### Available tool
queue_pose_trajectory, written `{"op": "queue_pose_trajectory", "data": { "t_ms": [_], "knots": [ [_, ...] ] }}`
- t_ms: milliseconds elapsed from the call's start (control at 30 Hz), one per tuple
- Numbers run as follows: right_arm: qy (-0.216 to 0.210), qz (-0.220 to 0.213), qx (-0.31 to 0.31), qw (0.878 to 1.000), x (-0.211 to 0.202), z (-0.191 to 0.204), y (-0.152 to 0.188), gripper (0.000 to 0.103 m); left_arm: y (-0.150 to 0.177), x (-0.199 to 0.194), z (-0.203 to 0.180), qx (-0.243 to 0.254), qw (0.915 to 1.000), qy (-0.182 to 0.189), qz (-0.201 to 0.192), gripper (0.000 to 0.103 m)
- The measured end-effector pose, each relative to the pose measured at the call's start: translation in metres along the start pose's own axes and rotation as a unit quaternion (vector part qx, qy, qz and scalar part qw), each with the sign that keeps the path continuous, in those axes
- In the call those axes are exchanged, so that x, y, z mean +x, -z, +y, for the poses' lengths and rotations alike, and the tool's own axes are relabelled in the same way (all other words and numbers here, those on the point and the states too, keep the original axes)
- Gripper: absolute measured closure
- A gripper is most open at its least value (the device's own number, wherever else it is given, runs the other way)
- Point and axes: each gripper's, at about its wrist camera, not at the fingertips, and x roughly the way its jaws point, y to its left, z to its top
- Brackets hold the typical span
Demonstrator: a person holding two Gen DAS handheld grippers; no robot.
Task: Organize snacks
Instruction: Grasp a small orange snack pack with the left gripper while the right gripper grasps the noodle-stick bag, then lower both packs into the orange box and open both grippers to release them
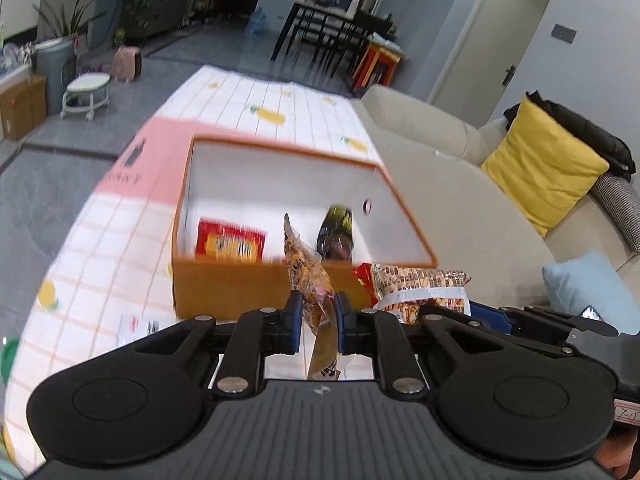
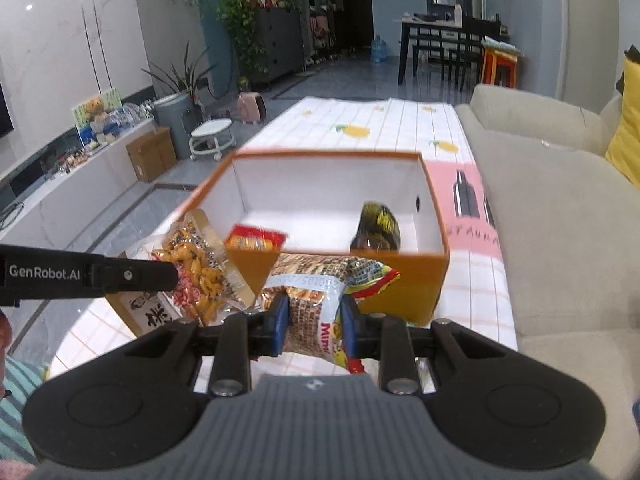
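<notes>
An open orange box [image 1: 224, 284] [image 2: 436, 280] with white inside stands on the table. It holds a red snack packet [image 1: 230, 242] [image 2: 256, 240] and a dark packet [image 1: 336, 232] [image 2: 378, 226]. My left gripper [image 1: 317, 312] is shut on a clear bag of yellow snacks [image 1: 308, 276] [image 2: 198, 276], held just before the box's near wall. My right gripper [image 2: 314, 322] is shut on a red-edged Mimi snack bag [image 2: 320, 292] [image 1: 420, 284], also in front of the box. The left gripper's arm [image 2: 92, 274] shows in the right wrist view.
The table has a white checked cloth [image 1: 260, 100] [image 2: 400, 120] with pineapple prints and a pink patch. A beige sofa [image 1: 460, 208] [image 2: 560, 220] with a yellow cushion [image 1: 544, 168] runs along its right side. A white paper [image 1: 136, 326] lies near the box.
</notes>
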Motion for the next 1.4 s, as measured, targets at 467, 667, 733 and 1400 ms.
{"op": "queue_pose_trajectory", "data": {
  "t_ms": [467,667,733,1400],
  "knots": [
    [0.002,-0.026,-0.035,0.999,0.035,-0.005,-0.083,0.079,-0.076,0.035,-0.015,0.056,0.9980,-0.002,-0.029,0.086],
    [0.008,0.013,-0.045,0.999,0.081,-0.010,-0.100,0.079,-0.085,0.080,-0.011,0.067,0.9976,-0.014,0.008,0.086],
    [0.012,0.032,-0.049,0.998,0.098,-0.011,-0.100,0.079,-0.083,0.096,-0.009,0.068,0.9971,-0.022,0.027,0.086],
    [0.024,0.132,-0.046,0.990,0.189,-0.023,-0.076,0.077,-0.056,0.170,0.023,0.058,0.9907,-0.070,0.101,0.095]
  ]
}}
